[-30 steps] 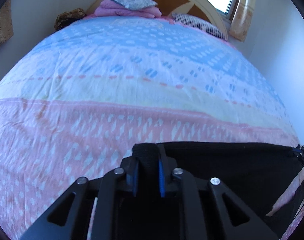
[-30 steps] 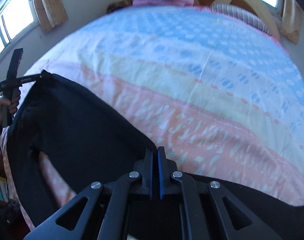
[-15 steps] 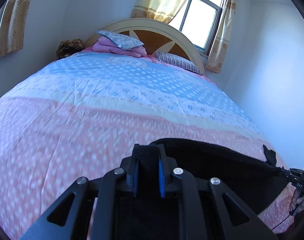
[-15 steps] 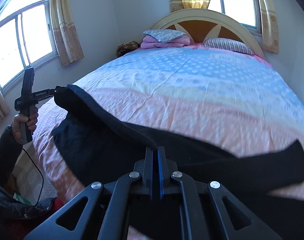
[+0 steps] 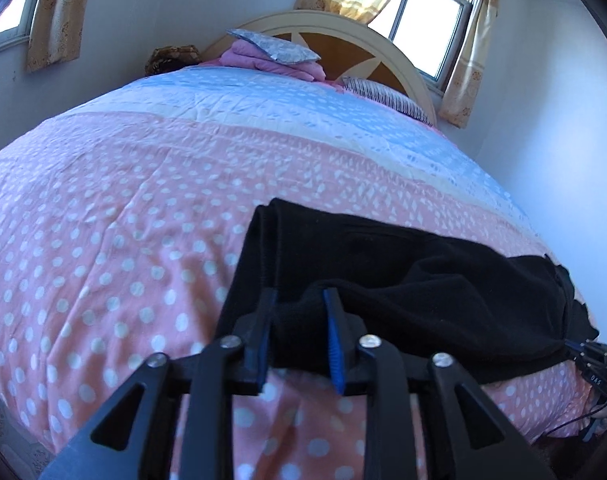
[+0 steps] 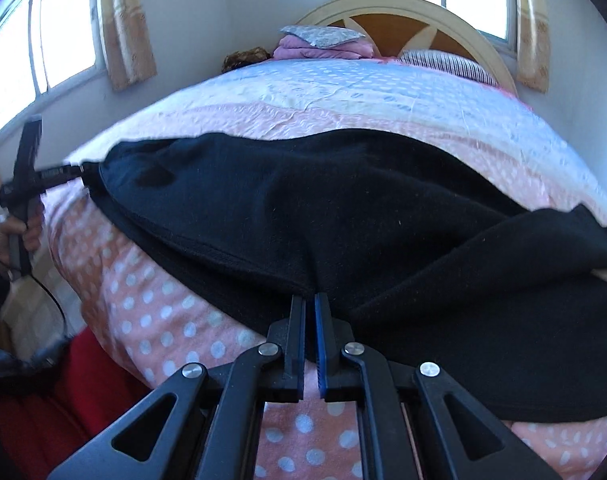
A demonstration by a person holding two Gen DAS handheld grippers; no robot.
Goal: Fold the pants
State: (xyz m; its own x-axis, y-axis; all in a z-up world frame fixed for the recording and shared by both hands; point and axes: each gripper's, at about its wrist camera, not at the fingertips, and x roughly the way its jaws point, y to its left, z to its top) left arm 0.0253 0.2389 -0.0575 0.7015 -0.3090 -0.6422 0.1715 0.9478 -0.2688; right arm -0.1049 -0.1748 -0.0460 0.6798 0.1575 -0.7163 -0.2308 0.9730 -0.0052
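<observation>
Black pants [image 5: 403, 276] lie across the near end of a pink polka-dot bed cover [image 5: 103, 220]. In the left wrist view my left gripper [image 5: 299, 300] stands with its jaws parted around a bunch of the black fabric at the pants' left end. In the right wrist view the pants [image 6: 303, 208] spread wide, with a fold lying over at the right. My right gripper [image 6: 309, 304] is shut on the near hem of the pants. The left gripper also shows in the right wrist view [image 6: 81, 168], at the pants' far left corner.
The bed has a cream headboard [image 5: 343, 28], folded pink bedding with a grey pillow [image 5: 275, 56] and a striped pillow [image 5: 387, 96] at its head. Curtained windows [image 6: 63, 36] flank it. Something red [image 6: 63, 396] lies below the bed edge at left.
Both grippers have come down and lowered the pants onto the bed cover. The left gripper's jaws have parted around the fabric. The right gripper stays shut on the hem.
</observation>
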